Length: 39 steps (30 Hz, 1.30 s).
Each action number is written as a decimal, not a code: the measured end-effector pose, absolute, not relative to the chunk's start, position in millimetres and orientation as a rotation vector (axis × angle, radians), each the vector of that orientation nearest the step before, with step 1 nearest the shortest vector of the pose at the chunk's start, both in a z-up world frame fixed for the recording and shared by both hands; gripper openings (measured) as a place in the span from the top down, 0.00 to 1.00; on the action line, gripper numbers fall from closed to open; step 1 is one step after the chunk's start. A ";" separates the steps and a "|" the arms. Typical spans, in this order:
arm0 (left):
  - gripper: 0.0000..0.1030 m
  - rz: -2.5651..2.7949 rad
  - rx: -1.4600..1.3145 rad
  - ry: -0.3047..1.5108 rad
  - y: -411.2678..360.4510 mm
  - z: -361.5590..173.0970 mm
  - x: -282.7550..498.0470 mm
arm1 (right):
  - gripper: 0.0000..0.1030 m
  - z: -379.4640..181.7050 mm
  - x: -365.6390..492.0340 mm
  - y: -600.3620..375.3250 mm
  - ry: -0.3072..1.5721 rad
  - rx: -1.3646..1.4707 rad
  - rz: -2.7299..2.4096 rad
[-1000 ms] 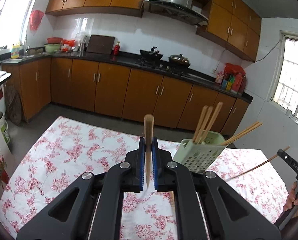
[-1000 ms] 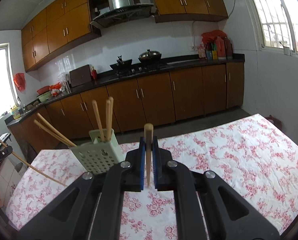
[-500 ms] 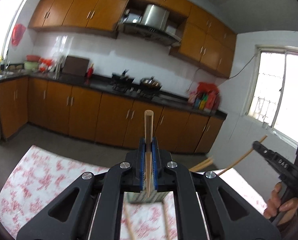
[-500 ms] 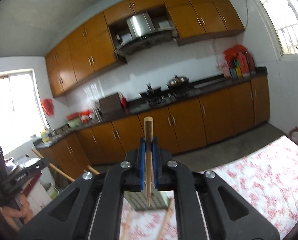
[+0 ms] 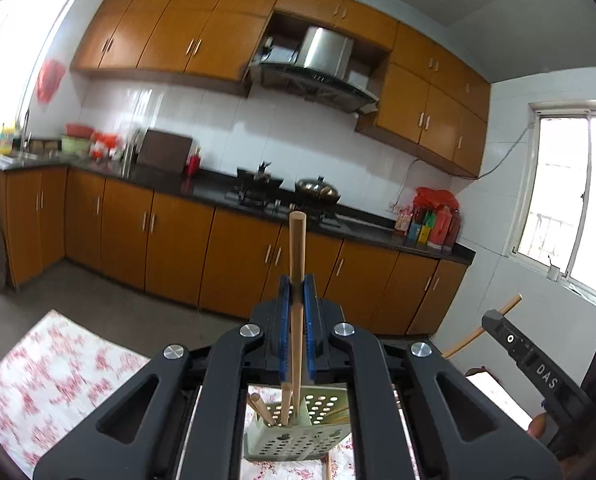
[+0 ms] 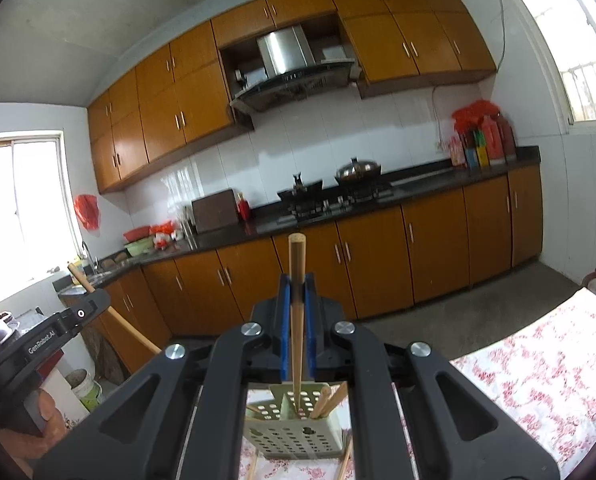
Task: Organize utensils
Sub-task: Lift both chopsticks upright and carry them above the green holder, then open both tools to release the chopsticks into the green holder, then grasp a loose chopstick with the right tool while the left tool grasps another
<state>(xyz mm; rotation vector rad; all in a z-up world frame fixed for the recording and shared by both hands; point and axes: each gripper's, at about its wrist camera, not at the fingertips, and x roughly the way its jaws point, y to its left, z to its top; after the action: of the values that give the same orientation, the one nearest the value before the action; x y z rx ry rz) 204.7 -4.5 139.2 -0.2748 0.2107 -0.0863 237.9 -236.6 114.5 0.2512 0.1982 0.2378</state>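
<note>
In my left claw [image 5: 297, 292] I hold a chopstick [image 5: 296, 300], the blue pads [image 5: 283, 320] clamped tight on its shaft. Its long axis stands upright in the left wrist view, the thick blunt end above the pads and the thinner end running down behind the claw's frame toward the holder [image 5: 298, 428]. It is plain pale wood, smooth, tapering downward.

My right claw [image 6: 297, 292] is likewise closed on a second chopstick [image 6: 296, 312], same upright axis, flat-cut butt on top, slim tip pointing down into the holder [image 6: 293, 428] just below the pads. It matches the first in colour and finish.

The holder sits directly beneath and ahead of each claw, seen through the gap in the frame: a pale green plastic basket with round perforations and an inner divider. Several more wooden chopsticks [image 6: 324, 400] already lean in it, slanting off to the side. It stands on the bench [image 6: 538, 368], which is covered with a white cloth printed with red flowers.

Off to the right of my left claw I see the other claw's black body and its chopstick angled up and away; the right wrist view mirrors that on its left edge.
</note>
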 end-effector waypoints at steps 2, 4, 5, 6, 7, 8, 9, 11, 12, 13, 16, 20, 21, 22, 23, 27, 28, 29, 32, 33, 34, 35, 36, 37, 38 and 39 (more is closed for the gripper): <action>0.93 -0.079 -0.278 0.221 -4.0 132.7 209.5 | 0.92 108.3 243.8 -235.7 0.214 0.248 0.236; 0.93 -0.079 -0.280 0.227 -3.4 126.8 213.6 | 0.92 103.5 247.4 -235.5 0.225 0.246 0.232; 0.93 -0.079 -0.281 0.229 -3.9 126.7 214.5 | 0.92 101.4 248.3 -235.1 0.230 0.247 0.231; 0.93 -0.079 -0.279 0.233 -4.5 124.1 216.1 | 0.92 99.7 249.0 -234.7 0.234 0.249 0.232; 0.93 -0.078 -0.277 0.235 -6.9 124.3 216.2 | 0.92 97.9 249.1 -234.1 0.236 0.249 0.231; 0.93 -0.080 -0.274 0.238 -8.1 123.2 217.1 | 0.92 96.7 250.2 -232.6 0.239 0.246 0.231; 0.93 -0.083 -0.270 0.244 -9.1 122.0 217.6 | 0.92 95.6 250.6 -231.5 0.243 0.241 0.230; 0.93 -0.094 -0.267 0.264 -8.7 118.0 219.8 | 0.90 94.9 248.7 -228.1 0.245 0.229 0.226; 0.93 -0.095 -0.270 0.269 -7.6 117.1 219.4 | 0.88 95.0 246.1 -228.9 0.236 0.224 0.215; 0.93 -0.094 -0.275 0.270 -5.3 117.5 217.9 | 0.85 95.6 244.3 -230.2 0.231 0.220 0.209; 0.91 -0.092 -0.285 0.261 3.4 122.2 210.5 | 0.71 97.7 232.8 -242.0 0.209 0.228 0.170; 0.78 -0.080 -0.315 0.232 20.0 130.6 193.8 | 0.67 92.7 215.8 -264.7 0.209 0.240 0.102; 0.75 -0.077 -0.326 0.229 25.9 131.1 186.7 | 0.66 87.3 210.5 -271.7 0.220 0.248 0.083; 0.75 -0.074 -0.332 0.231 28.9 131.7 182.8 | 0.66 80.2 205.8 -277.4 0.240 0.252 0.067; 0.74 -0.070 -0.336 0.235 34.4 130.1 175.9 | 0.66 73.5 204.3 -282.1 0.259 0.254 0.058; 0.72 -0.023 -0.323 0.286 55.3 106.0 154.6 | 0.66 24.3 196.8 -291.6 0.396 0.247 0.029; 0.71 -0.008 -0.314 0.303 58.7 98.6 152.2 | 0.66 12.3 196.6 -291.3 0.430 0.247 0.030; 0.71 0.021 -0.295 0.339 63.7 84.8 149.2 | 0.66 -7.1 196.1 -289.7 0.488 0.252 0.038; 0.70 0.046 -0.268 0.460 74.6 46.5 153.1 | 0.66 -53.5 196.1 -276.9 0.628 0.264 0.076; 0.71 0.051 -0.262 0.500 77.6 33.8 154.8 | 0.66 -67.7 195.7 -269.5 0.670 0.263 0.093; 0.71 0.063 -0.252 0.546 79.7 17.8 155.5 | 0.66 -81.5 195.3 -259.3 0.712 0.252 0.119; 0.70 0.068 -0.244 0.579 80.6 5.5 155.4 | 0.66 -89.7 195.3 -250.7 0.738 0.242 0.137; 0.70 0.066 -0.239 0.613 80.7 -6.4 154.8 | 0.66 -99.3 193.4 -239.1 0.764 0.229 0.157; 0.70 0.062 -0.239 0.638 80.2 -15.8 153.6 | 0.66 -106.7 193.7 -228.9 0.789 0.216 0.179; 0.70 0.058 -0.238 0.652 79.4 -21.2 151.7 | 0.66 -115.7 193.5 -215.1 0.819 0.195 0.204; 0.70 0.053 -0.236 0.668 78.6 -27.9 149.6 | 0.66 -122.1 193.0 -205.1 0.835 0.178 0.218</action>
<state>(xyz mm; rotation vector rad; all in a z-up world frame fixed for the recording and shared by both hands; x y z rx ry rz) 149.6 78.6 -27.9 -0.2359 0.6682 0.0531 193.0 -205.1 -122.1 0.1781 0.8346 0.2177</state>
